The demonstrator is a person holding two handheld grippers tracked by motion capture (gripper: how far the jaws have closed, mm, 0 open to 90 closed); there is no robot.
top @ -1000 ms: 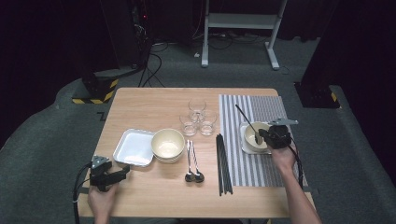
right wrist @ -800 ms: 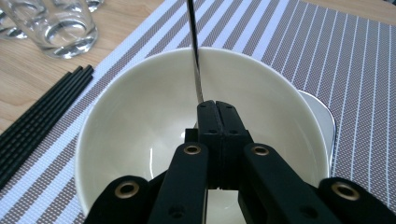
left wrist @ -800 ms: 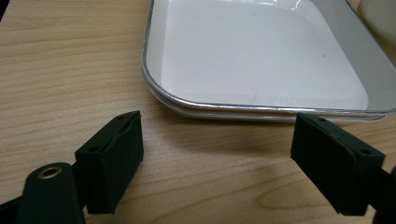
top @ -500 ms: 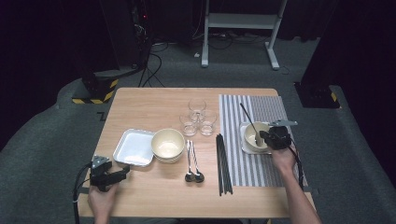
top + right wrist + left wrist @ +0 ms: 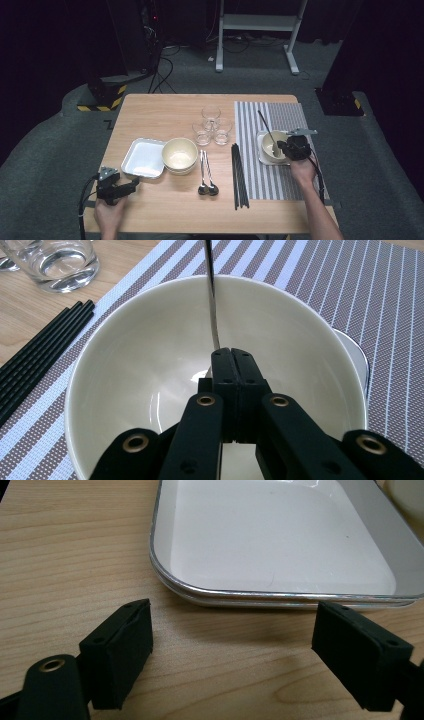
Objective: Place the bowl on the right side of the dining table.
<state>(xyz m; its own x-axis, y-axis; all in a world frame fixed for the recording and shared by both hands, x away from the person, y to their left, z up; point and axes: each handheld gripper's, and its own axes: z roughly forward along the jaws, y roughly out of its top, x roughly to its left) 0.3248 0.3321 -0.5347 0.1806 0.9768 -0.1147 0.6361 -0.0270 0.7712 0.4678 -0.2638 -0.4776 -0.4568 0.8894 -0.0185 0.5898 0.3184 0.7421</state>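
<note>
A: High view, left to right: what was seen in the containers?

B: An empty white tray was seen at the left, with a cream bowl stack touching its right edge. Three glasses were clustered behind, two spoons and black chopsticks were laid in front. On the striped placemat a cream bowl was set on a small tray, and a spoon was stood in it, its handle leaned over the far rim.

A: And the hands?

B: The left gripper was held low over the bare wood near the table's front left corner, jaws spread wide with nothing between them, just short of the white tray's rim. The right gripper was reached into the bowl from its right, jaws pressed together on the spoon's handle.

A: Room to move?

B: Open wood was left behind the white tray, and bare placemat behind the bowl.
</note>
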